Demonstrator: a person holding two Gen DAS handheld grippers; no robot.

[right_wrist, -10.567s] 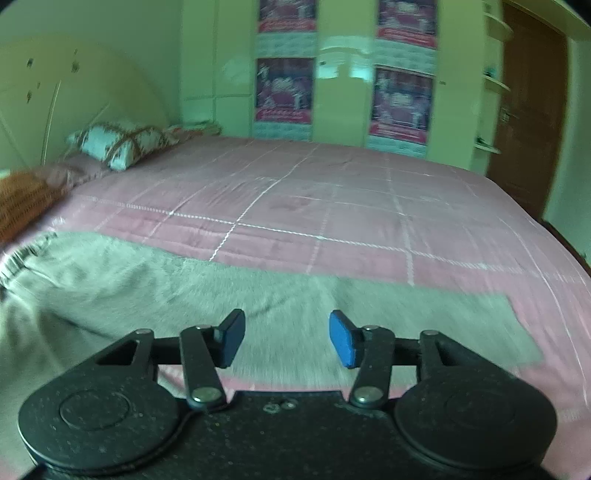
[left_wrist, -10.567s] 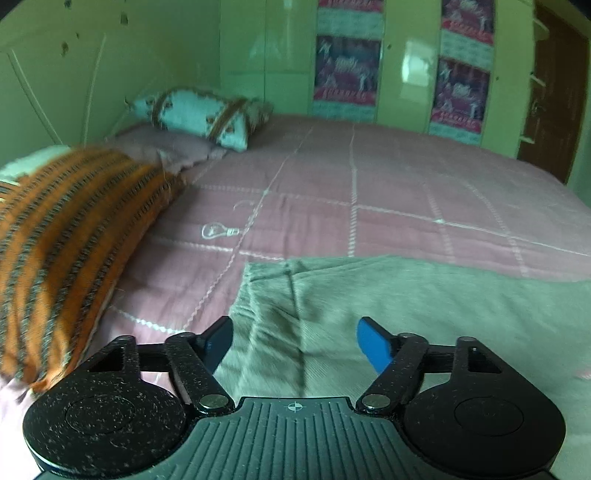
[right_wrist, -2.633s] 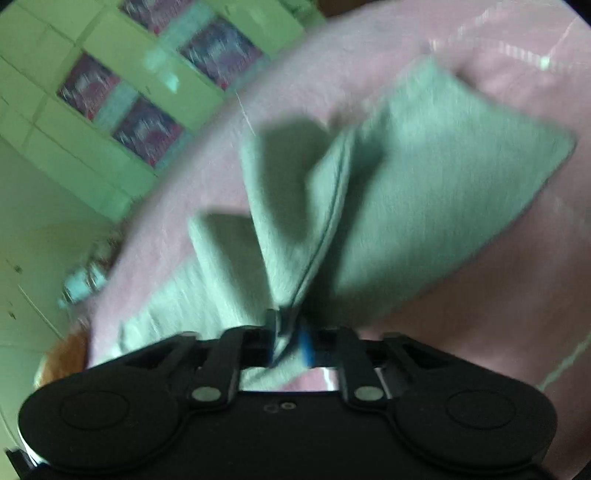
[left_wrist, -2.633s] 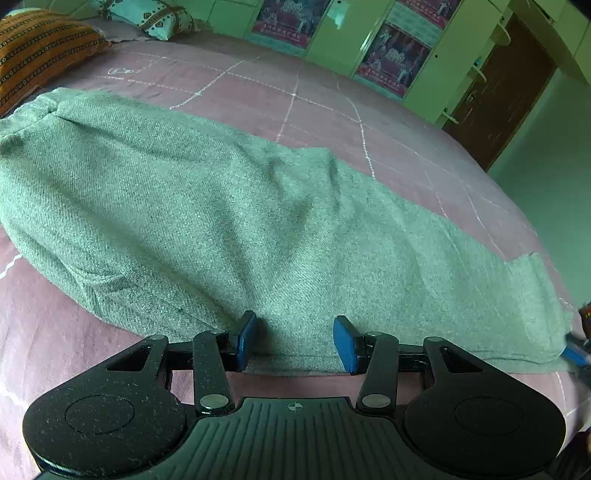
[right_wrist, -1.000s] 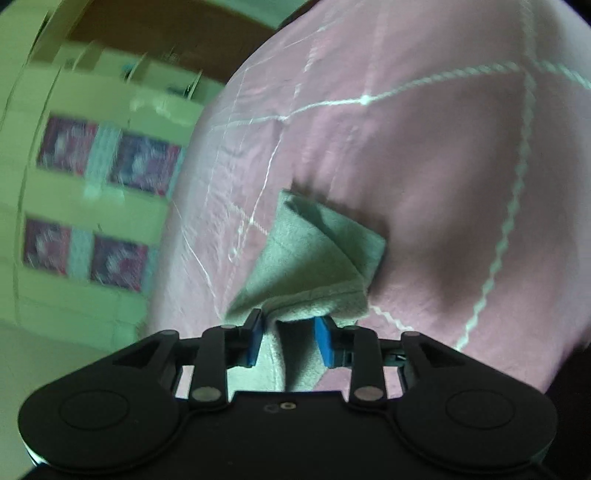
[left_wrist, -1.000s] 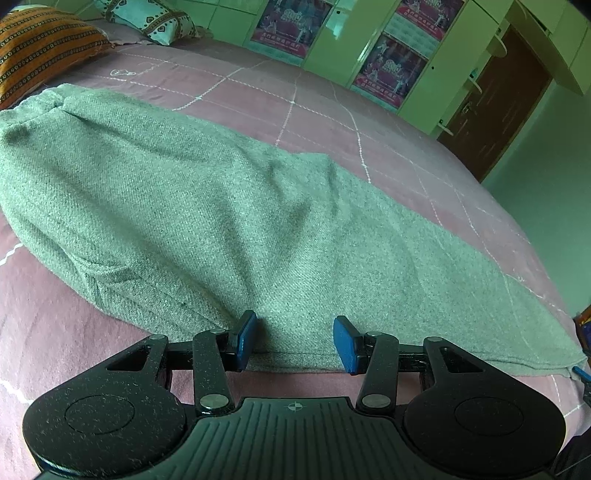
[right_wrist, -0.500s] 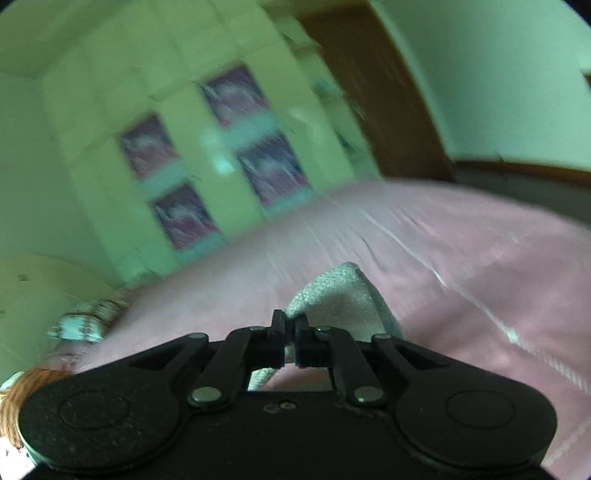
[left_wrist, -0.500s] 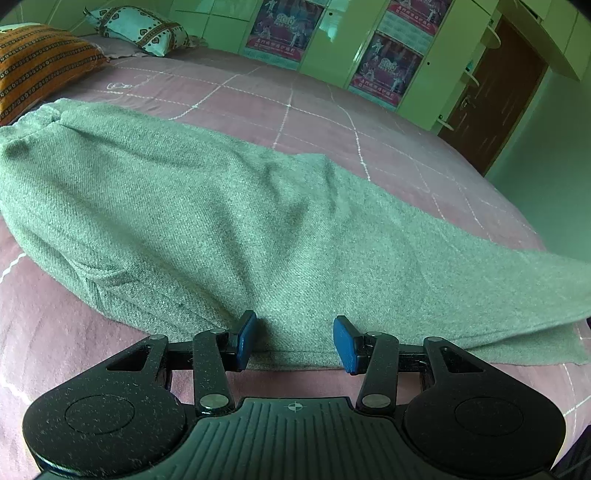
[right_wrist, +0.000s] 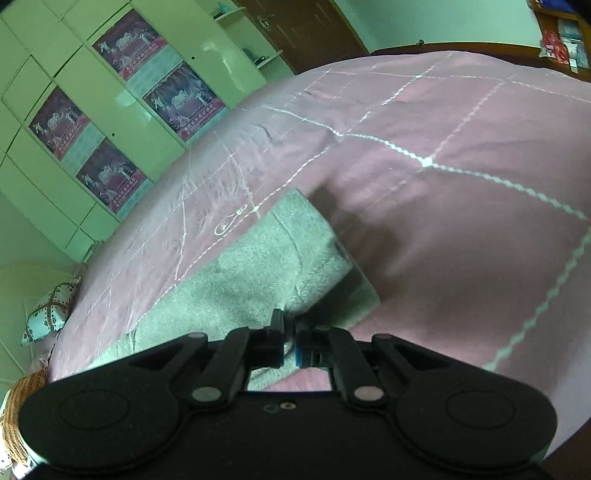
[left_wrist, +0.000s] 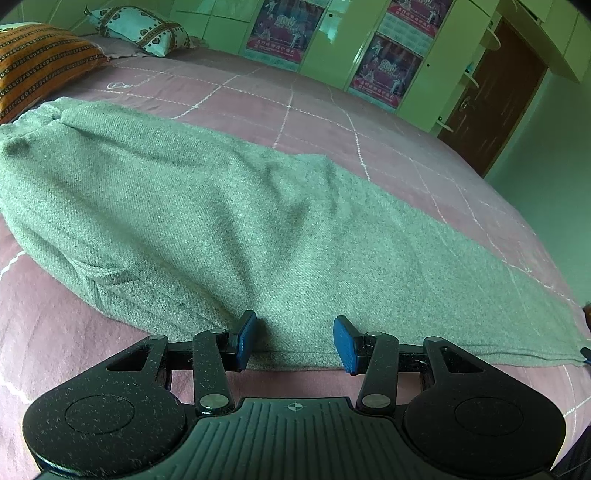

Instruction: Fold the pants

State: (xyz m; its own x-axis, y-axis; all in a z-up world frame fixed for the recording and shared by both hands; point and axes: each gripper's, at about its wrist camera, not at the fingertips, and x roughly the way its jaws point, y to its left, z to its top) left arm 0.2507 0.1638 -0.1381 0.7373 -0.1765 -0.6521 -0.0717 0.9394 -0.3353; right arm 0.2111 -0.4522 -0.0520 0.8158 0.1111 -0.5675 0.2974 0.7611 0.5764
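Note:
Grey-green pants [left_wrist: 221, 221] lie lengthwise on the pink bed, folded in half along their length, waist at the far left and leg ends at the right. My left gripper [left_wrist: 294, 341] is open, its blue pads straddling the near edge of the pants around mid-length. In the right wrist view the leg end of the pants [right_wrist: 266, 269] lies on the bed, and my right gripper [right_wrist: 289, 341] is shut on its near hem edge, low over the bedspread.
The pink quilted bedspread [left_wrist: 332, 122] stretches beyond the pants. An orange striped pillow [left_wrist: 33, 62] and a patterned cushion [left_wrist: 144, 29] lie at the head. Green wardrobes with posters [left_wrist: 388, 70] and a brown door [left_wrist: 491, 99] stand behind.
The right gripper has brought the leg end back down onto the bed, still shut on it; half a second ago it held it raised. The left gripper stays put, open.

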